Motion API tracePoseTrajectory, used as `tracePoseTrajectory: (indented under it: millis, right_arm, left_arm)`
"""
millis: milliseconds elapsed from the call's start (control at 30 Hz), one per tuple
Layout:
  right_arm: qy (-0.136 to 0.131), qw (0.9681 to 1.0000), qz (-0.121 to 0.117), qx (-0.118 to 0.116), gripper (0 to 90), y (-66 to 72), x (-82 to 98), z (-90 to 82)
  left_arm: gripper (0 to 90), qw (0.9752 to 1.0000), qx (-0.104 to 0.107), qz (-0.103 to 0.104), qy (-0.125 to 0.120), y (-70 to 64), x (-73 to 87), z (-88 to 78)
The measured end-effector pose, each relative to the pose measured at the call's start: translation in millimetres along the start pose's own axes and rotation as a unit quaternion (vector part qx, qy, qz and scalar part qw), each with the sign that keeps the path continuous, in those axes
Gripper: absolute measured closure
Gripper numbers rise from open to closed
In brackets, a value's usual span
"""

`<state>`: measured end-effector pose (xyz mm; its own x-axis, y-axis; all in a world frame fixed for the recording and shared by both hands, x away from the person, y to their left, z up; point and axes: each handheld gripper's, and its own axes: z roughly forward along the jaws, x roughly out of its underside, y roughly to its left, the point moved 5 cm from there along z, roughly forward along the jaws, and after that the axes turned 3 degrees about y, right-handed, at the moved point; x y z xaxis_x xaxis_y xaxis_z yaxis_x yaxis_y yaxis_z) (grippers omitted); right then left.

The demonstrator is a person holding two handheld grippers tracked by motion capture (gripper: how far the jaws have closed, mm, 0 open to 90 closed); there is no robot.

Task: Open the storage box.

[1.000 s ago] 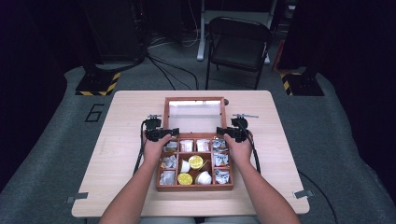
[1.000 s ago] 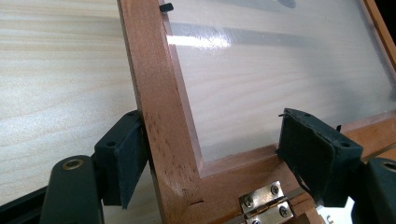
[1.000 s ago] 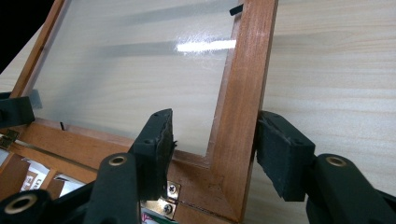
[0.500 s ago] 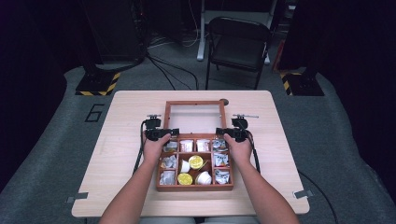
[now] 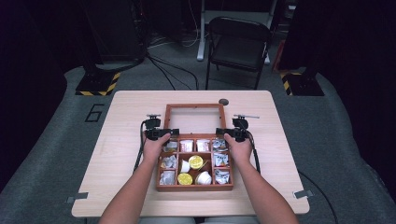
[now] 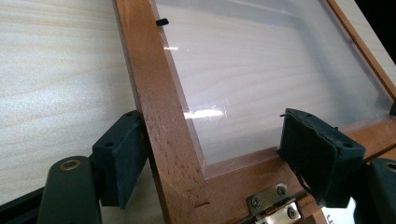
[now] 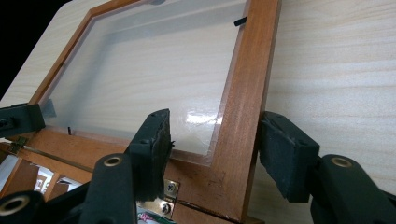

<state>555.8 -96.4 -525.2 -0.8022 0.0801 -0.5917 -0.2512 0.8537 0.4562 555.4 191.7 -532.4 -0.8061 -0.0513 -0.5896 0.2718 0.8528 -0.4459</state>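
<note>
Box lid (image 5: 194,119) lies open flat on the table (image 5: 116,140), beyond the tray. Left gripper (image 6: 224,154) and right gripper (image 7: 212,149) straddle its side rails near the hinges, jaws apparently slack, equally near.

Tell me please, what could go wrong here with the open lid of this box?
The left gripper straddles a side rail of the lid with jaws open; one pad hangs over the clear pane and could scratch it.
The right gripper, also open, sits close to a hinge and might catch on it.
If only one side grips, the lid may twist.
</note>
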Motion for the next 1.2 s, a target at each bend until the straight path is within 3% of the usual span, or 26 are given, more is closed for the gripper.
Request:
tracePoseTrajectory:
  millis: [367, 500, 800, 1033, 1100, 1200]
  right_arm:
    - [0.002, 1.0000, 0.002, -0.003, 44.2, -1.7, 0.2, 0.4]
    - [0.008, 0.9998, 0.015, -0.004, 44.2, -1.1, 1.1, 0.1]
    - [0.006, 0.9999, 0.013, -0.001, 44.2, -1.6, 0.9, -0.5]
    - [0.010, 0.9997, 0.022, -0.008, 44.1, -4.3, 1.5, 0.6]
    - [0.017, 0.9989, 0.041, -0.012, 44.0, -3.6, 2.7, 0.6]
    - [0.013, 0.9994, 0.031, -0.009, 42.8, -3.7, 2.7, 1.3]
  left_arm:
    - [24.2, 1.0000, 0.005, -0.007, 0.004, 0.4, 0.0, 1.3]
    - [24.1, 0.9999, 0.007, -0.010, 0.005, 0.6, -0.2, 1.9]
    - [24.0, 0.9999, 0.009, -0.003, 0.006, 0.8, -0.9, 2.6]
    - [23.8, 0.9995, 0.015, -0.022, 0.015, 1.8, -0.9, 4.4]
    - [24.3, 0.9995, 0.016, -0.024, 0.015, 2.0, -0.9, 4.3]
    - [24.2, 0.9995, 0.015, -0.024, 0.016, 2.0, -0.9, 4.3]
